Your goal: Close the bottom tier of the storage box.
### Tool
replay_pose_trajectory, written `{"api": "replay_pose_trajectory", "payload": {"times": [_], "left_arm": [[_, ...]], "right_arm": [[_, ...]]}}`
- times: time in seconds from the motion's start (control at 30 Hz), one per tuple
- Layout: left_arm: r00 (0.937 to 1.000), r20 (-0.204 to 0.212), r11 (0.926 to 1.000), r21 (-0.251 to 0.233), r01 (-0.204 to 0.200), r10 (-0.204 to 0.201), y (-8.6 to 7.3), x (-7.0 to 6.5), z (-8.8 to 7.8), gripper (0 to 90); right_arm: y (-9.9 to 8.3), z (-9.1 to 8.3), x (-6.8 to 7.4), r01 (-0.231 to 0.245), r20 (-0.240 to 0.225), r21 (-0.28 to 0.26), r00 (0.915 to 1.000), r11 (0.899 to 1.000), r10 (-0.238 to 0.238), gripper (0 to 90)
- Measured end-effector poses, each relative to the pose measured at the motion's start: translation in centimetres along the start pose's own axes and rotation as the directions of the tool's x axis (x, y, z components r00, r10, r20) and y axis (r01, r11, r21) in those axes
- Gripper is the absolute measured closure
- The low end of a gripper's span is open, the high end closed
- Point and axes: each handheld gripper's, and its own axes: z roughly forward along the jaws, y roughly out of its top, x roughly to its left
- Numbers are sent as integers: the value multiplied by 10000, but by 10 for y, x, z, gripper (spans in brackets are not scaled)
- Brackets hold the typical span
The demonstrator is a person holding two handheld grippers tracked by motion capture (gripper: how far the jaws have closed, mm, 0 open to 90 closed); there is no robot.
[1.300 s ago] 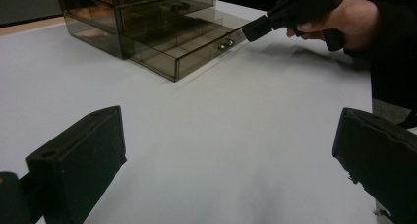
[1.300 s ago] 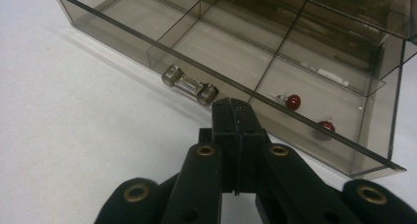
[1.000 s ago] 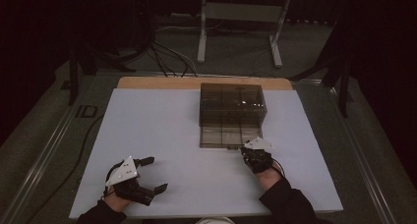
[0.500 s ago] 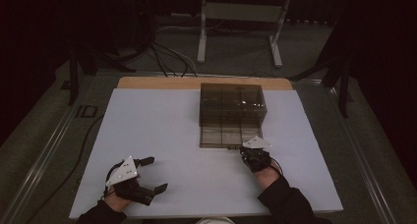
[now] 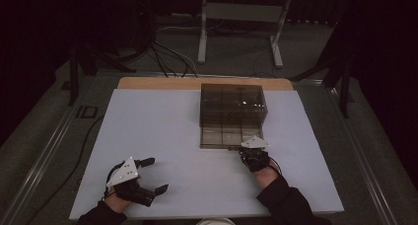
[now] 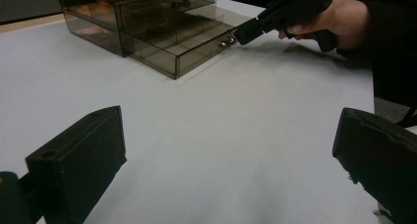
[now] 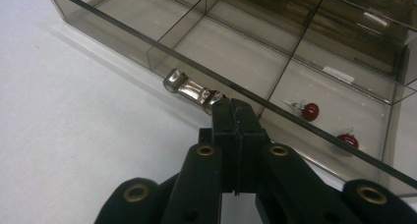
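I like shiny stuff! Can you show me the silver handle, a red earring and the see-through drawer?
silver handle point(image 7: 189, 89), right gripper view, middle of the metal bar.
red earring point(image 7: 310, 111), right gripper view, its round red bead.
see-through drawer point(image 7: 147, 48), right gripper view, top edge of its front wall.

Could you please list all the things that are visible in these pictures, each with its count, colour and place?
drawer cabinet: one, smoky clear plastic, far middle of the table.
bottom drawer: one, same plastic, pulled out toward the person, divided into compartments.
drawer handle: one, silver metal, on the drawer front, right at the right gripper's tips.
red pieces: two, red, small, inside one compartment of the open drawer.
table sheet: one, white, covering the table.
wooden edge: one, tan, along the far side.
metal stand: one, grey, on the floor behind the table.
left gripper: one, black, jaws open, near left.
right gripper: one, black, jaws shut, at the drawer front.
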Motion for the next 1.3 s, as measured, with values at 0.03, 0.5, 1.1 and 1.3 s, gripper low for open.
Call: {"api": "replay_pose_trajectory", "payload": {"times": [0.03, 0.5, 1.1, 1.3], "left_arm": [[10000, 4, 10000, -21, 21, -21, 0, 0, 0, 7], [10000, -4, 10000, -24, 15, -15, 0, 0, 0, 7], [10000, -12, 10000, -36, 43, -43, 0, 0, 0, 7], [10000, -10, 10000, -46, 41, -41, 0, 0, -1, 7]], "right_arm": [[0, 0, 0, 0, 0, 0, 10000, 10000, 0, 898], [-1, 3, -1, 8, 83, 89, 10000, 10000, -9, 898], [0, 8, -2, -28, 119, 198, 9999, 9998, 26, 898], [1, 10, -4, -58, 123, 231, 9999, 9997, 55, 898]]}}
